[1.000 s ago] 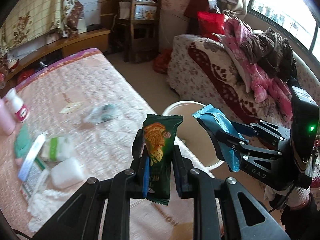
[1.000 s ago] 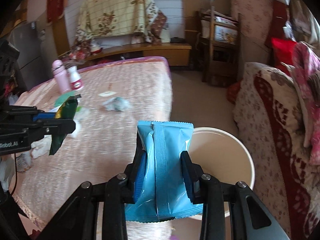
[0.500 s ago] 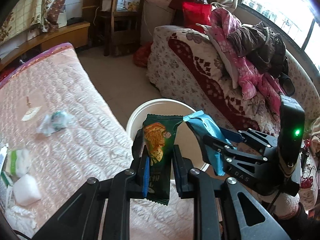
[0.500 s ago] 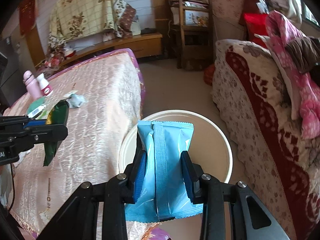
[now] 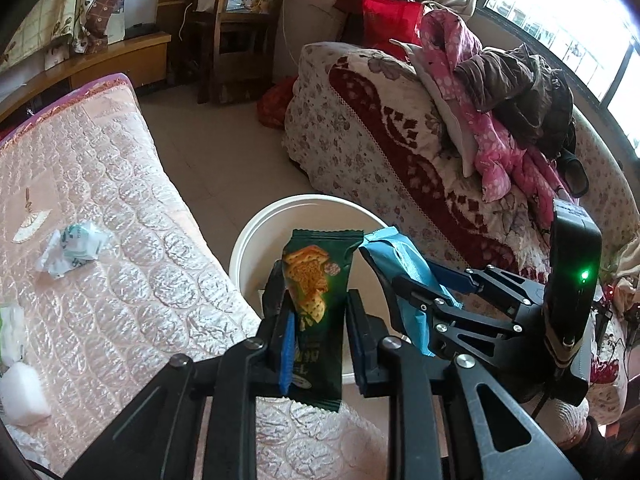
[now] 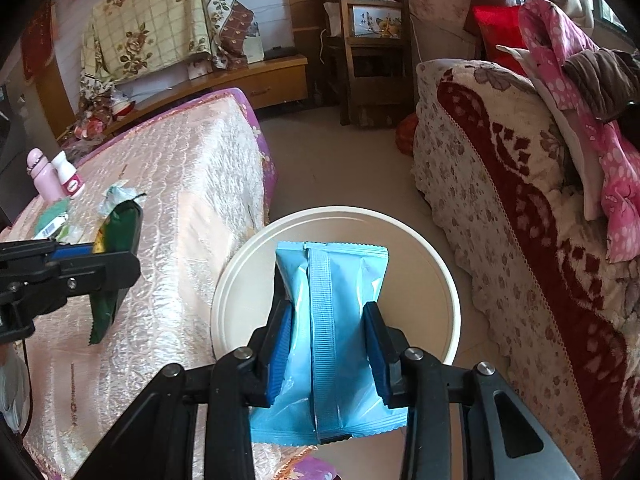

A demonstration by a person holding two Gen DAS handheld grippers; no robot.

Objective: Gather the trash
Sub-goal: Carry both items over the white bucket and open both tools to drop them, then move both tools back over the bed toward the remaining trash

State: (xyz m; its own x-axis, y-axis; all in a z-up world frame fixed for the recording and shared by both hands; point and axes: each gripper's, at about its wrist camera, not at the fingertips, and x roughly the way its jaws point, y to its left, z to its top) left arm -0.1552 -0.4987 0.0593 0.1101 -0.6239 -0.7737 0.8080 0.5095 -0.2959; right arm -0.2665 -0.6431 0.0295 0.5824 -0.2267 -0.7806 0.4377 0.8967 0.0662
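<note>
A green biscuit wrapper is held between the opening jaws of the left gripper. A light-blue foil packet is clamped by the right gripper above the round cream plastic bucket.

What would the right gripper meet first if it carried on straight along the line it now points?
Most likely the white bucket: the right gripper, holding the blue wrapper, aims down into its open mouth. Depth is unclear, but nothing shows between.

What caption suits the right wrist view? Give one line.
Right gripper holds a blue wrapper over the white bucket beside the bed.
</note>
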